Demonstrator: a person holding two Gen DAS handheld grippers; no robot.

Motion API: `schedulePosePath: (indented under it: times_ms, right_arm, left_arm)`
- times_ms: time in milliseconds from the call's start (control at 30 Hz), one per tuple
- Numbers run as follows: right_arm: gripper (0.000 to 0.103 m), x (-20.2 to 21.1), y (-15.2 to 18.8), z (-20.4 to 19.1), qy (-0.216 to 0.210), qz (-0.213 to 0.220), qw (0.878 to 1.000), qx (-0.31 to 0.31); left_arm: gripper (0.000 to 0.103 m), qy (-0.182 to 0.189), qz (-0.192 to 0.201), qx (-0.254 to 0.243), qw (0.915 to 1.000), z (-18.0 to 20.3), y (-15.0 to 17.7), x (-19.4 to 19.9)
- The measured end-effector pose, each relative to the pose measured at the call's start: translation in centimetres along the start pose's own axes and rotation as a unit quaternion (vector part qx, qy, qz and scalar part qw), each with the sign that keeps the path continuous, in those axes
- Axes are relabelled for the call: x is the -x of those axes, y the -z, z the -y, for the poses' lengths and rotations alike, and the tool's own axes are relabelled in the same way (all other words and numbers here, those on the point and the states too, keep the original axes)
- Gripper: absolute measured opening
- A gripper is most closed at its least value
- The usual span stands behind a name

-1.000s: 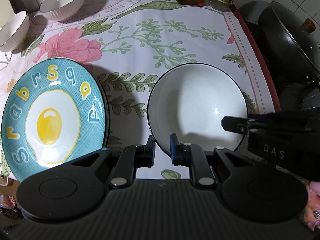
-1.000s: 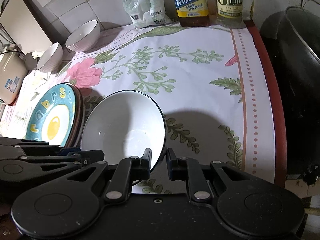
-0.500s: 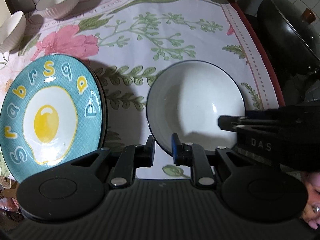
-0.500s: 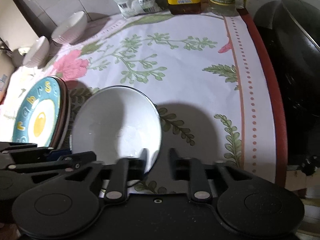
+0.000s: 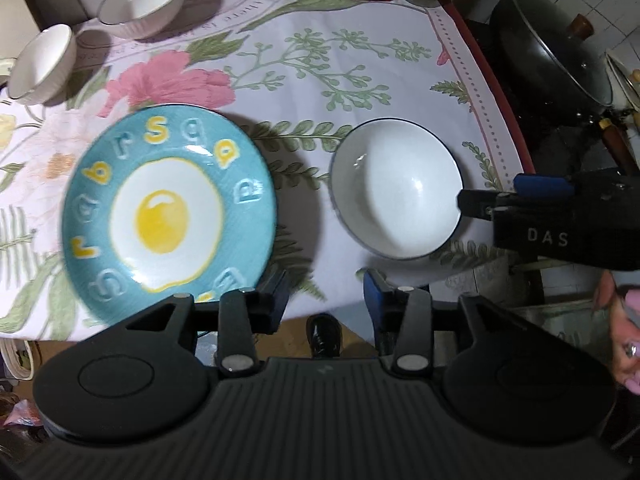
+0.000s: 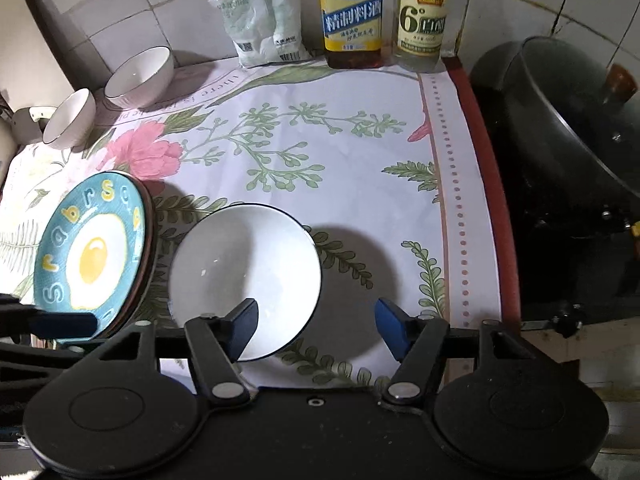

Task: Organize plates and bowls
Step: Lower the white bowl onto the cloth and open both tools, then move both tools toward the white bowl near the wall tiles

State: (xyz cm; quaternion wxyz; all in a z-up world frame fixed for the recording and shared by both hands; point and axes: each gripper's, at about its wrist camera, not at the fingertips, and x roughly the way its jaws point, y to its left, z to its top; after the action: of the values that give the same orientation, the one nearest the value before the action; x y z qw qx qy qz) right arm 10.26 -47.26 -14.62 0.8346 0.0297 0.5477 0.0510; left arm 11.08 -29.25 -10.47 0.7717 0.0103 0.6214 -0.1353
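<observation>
Left gripper: I see my left gripper (image 5: 325,292) with its jaws spread apart and nothing between them, hanging over the near edge of the floral tablecloth (image 5: 304,92).
Right gripper: my right gripper (image 6: 316,330) is released too, jaws wide; its left finger overlaps the near rim of the white bowl (image 6: 244,280) in this view, and I cannot tell whether it touches.
White bowl: it sits upright on the tablecloth, just ahead of both grippers; from the left wrist, the white bowl (image 5: 396,188) lies ahead and right of the gap between my left jaws.
Egg plate: the blue egg plate (image 5: 168,216) lies just left of the white bowl, on top of a darker plate whose rim shows beneath it in the right wrist view.
Small bowls: two ribbed white bowls (image 6: 138,76) stand far beyond the white bowl, at the back left by the wall.
Back wall: a white bag (image 6: 262,16) and two bottles (image 6: 352,12) stand behind the white bowl.
Wok: a lidded black wok (image 6: 568,128) sits right of the white bowl, off the cloth.
</observation>
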Motion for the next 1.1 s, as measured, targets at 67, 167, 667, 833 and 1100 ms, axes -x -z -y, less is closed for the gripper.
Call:
schedulePosePath:
  times_ms: [67, 167, 667, 833, 1100]
  right_arm:
    - [0.07, 1.0, 0.1, -0.6, 0.007, 0.003, 1.0, 0.002]
    - [0.072, 2.6, 0.2, -1.7, 0.008, 0.007, 1.0, 0.008]
    - [0.075, 9.3, 0.9, -9.7, 0.032, 0.011, 0.999, 0.036]
    - [0.075, 10.9, 0.8, -12.6, 0.021, 0.029, 0.998, 0.056]
    - [0.075, 12.4, -0.3, -16.7, 0.013, 0.057, 0.994, 0.097]
  left_arm:
    - [0.041, -0.009, 0.001, -0.013, 0.9999, -0.6, 0.3, 1.3]
    - [0.048, -0.026, 0.007, -0.028, 0.9993, -1.6, 0.8, 3.2]
    - [0.068, -0.06, 0.044, -0.039, 0.9964, -7.6, 2.5, 10.1]
    - [0.068, -0.074, 0.057, -0.046, 0.9946, -9.2, 2.6, 11.5]
    - [0.068, -0.078, 0.072, -0.04, 0.9935, -11.5, 2.3, 13.2]
